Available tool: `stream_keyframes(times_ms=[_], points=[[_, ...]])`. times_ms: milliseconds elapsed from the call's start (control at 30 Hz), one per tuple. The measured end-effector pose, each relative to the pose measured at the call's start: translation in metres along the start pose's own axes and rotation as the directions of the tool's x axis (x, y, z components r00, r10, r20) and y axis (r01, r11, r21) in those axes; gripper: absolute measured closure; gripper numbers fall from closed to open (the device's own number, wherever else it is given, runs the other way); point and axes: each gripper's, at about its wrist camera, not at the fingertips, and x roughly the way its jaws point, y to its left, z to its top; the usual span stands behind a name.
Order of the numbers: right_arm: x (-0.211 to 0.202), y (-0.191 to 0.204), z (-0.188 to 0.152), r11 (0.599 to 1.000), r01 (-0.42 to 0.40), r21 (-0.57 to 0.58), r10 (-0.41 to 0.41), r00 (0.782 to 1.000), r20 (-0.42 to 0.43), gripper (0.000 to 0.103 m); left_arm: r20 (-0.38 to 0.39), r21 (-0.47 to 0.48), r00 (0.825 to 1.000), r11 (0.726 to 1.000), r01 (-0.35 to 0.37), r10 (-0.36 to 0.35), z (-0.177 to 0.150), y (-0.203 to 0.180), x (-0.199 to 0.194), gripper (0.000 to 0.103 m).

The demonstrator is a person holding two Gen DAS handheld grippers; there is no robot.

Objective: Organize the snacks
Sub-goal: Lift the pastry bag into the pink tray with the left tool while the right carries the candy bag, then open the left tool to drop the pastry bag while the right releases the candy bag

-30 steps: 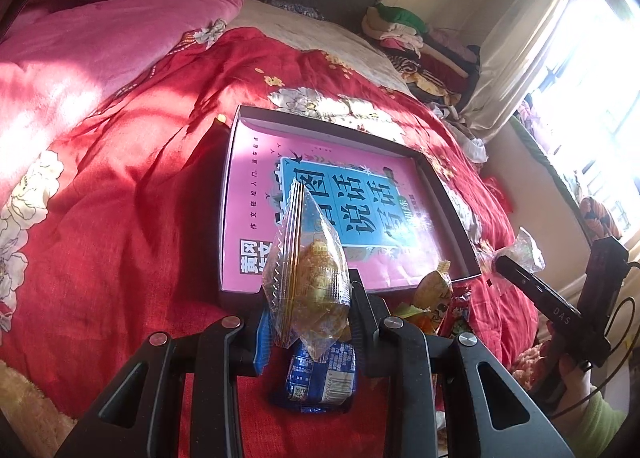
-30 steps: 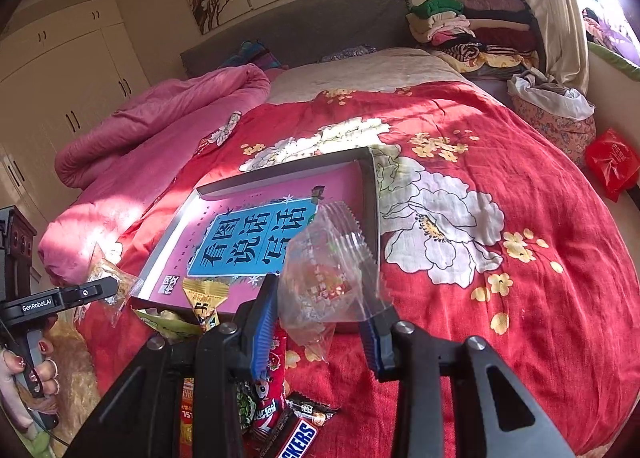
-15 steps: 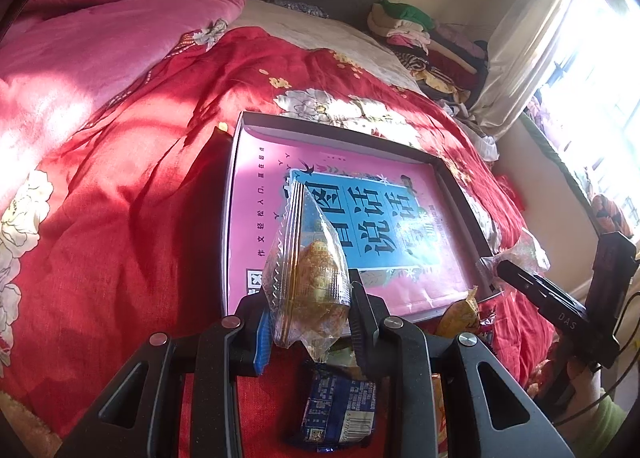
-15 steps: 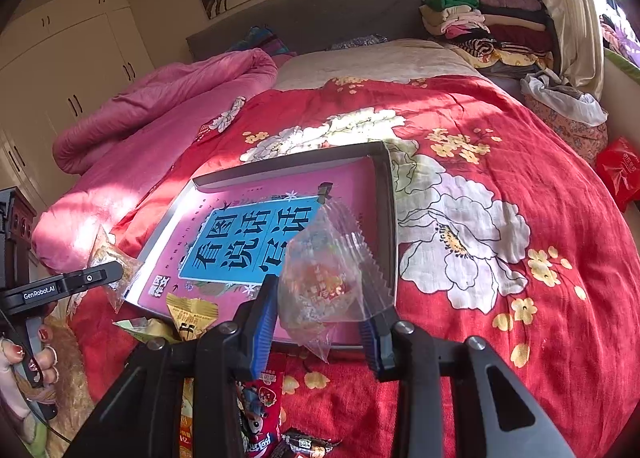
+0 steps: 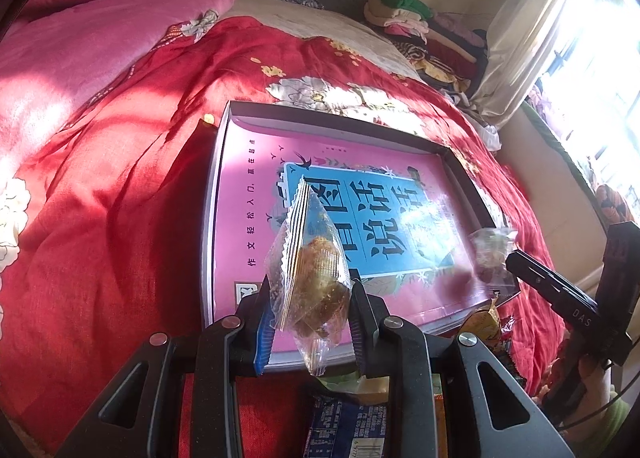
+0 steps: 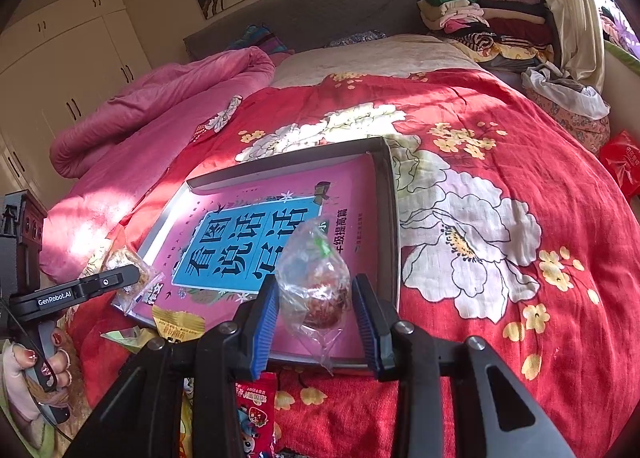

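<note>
Both grippers were angled down over the shallow grey tray; left gripper fingers pinched a crinkled clear pastry packet, right gripper fingers a rounded clear-wrapped snack.

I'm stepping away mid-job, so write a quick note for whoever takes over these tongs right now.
Left tongs: shut on a clear-wrapped brown pastry, held over the tray's near edge.
Right tongs: shut on a clear-wrapped reddish snack, also over the near edge.
Tray: on the red bedspread, no snacks lying in it.
Left: set both down in the tray, then collect the loose packets lying in front of it.
</note>
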Motion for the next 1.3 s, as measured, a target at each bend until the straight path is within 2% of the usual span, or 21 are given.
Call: stream_keyframes(times_ms=[500,1133,1300], points=[[0.014,0.003,-0.010,1.000,0.010,-0.022,-0.012,0.998,-0.059,0.065,-0.029,-0.003,1.000,1.000,-0.008,0.008,0.003,0.003,0.014,0.071],[0.005,0.007,-0.012,0.999,0.035,-0.041,-0.037,0.999,-0.039,0.065,-0.045,-0.019,0.999,1.000,-0.003,0.002,0.004,0.007,0.017,0.069],[0.003,0.005,-0.011,0.999,0.038,-0.030,-0.039,0.999,-0.035,0.065,-0.037,-0.015,0.999,1.000,-0.015,0.014,0.005,0.006,0.015,0.062]])
